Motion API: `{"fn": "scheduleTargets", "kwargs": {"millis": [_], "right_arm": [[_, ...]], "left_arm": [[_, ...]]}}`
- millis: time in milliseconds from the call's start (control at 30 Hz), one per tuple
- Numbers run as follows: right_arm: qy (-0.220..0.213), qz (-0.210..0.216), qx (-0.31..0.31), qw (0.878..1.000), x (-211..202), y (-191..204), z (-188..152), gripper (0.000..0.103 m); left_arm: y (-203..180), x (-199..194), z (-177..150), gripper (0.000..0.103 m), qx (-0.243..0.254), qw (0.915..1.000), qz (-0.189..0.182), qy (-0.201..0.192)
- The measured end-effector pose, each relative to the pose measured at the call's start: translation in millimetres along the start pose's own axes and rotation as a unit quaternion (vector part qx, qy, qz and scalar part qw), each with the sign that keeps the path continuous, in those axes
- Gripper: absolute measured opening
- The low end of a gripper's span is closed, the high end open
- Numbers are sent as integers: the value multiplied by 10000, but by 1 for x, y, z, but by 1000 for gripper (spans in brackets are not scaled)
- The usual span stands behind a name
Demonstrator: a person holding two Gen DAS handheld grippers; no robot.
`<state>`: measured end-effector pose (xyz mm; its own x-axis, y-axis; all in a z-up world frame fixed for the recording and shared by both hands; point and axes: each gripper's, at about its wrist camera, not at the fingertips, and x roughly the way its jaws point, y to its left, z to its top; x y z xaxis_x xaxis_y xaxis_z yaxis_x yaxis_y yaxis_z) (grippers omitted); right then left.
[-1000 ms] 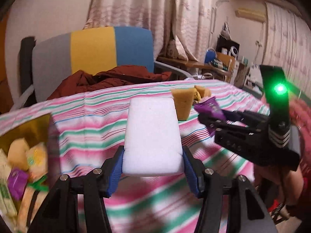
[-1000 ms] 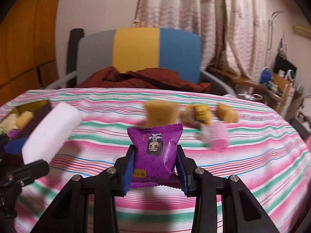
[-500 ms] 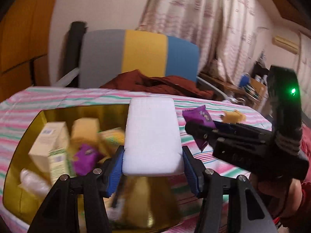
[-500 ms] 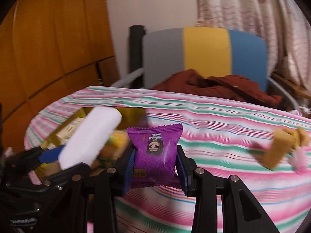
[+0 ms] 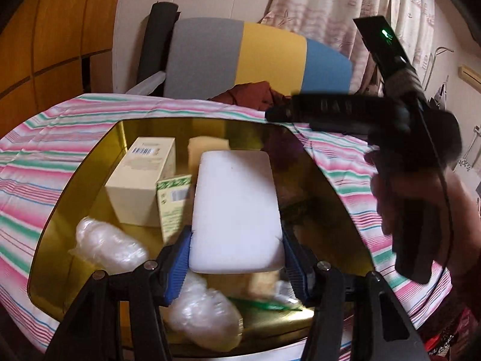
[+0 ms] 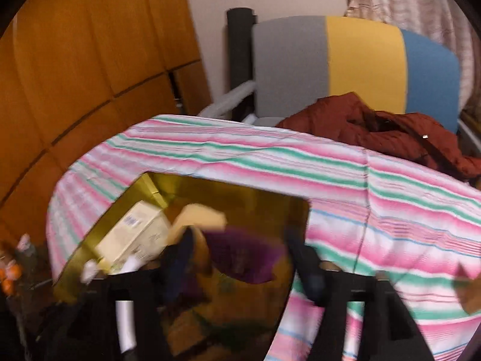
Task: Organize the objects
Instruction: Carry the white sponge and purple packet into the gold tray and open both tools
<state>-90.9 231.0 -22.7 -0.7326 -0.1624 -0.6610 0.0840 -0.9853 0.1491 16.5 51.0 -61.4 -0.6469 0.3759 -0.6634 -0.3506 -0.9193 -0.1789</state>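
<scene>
Sorting looks well along: the gold box point(image 5: 90, 162), filling the frame's centre, already holds a cream carton point(image 5: 141, 177) and wrapped bundles. The left gripper point(image 5: 236, 258) clamps a white sponge point(image 5: 237, 210) above it. The right gripper point(image 6: 240, 258) is opening, and its blurred purple packet point(image 6: 243, 255) sits loose between the jaws over the box.

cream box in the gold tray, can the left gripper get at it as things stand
Probably not: the left gripper is clamped on the white sponge, so its jaws are full. The cream box itself lies uncovered.

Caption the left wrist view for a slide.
Left gripper holds a white foam block over the gold box of sorted items.
</scene>
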Motion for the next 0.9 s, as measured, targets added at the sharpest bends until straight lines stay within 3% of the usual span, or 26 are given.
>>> {"fn": "scheduleTargets", "kwargs": {"millis": [200,367,633,767,900], "right_arm": [[-320,70,348,9989,-18,-13,2,82],[-459,201,713,9962,-43,-27,-18,83],[-640,228,1032,9923,-70,-43,-44,84],[-674,259,1223,9899,-80,-53,-53,85],[-691,263,1305,9887,-88,-59,-60,86]], "left_arm": [[1,2,-4,58,79,10000,46,-5],[2,3,-1,58,44,10000,74,-35],[0,-27,-3,60,-8,9984,171,-548],[-7,-29,-2,65,252,9976,268,-593],[-7,-29,-1,66,191,9977,284,-578]]}}
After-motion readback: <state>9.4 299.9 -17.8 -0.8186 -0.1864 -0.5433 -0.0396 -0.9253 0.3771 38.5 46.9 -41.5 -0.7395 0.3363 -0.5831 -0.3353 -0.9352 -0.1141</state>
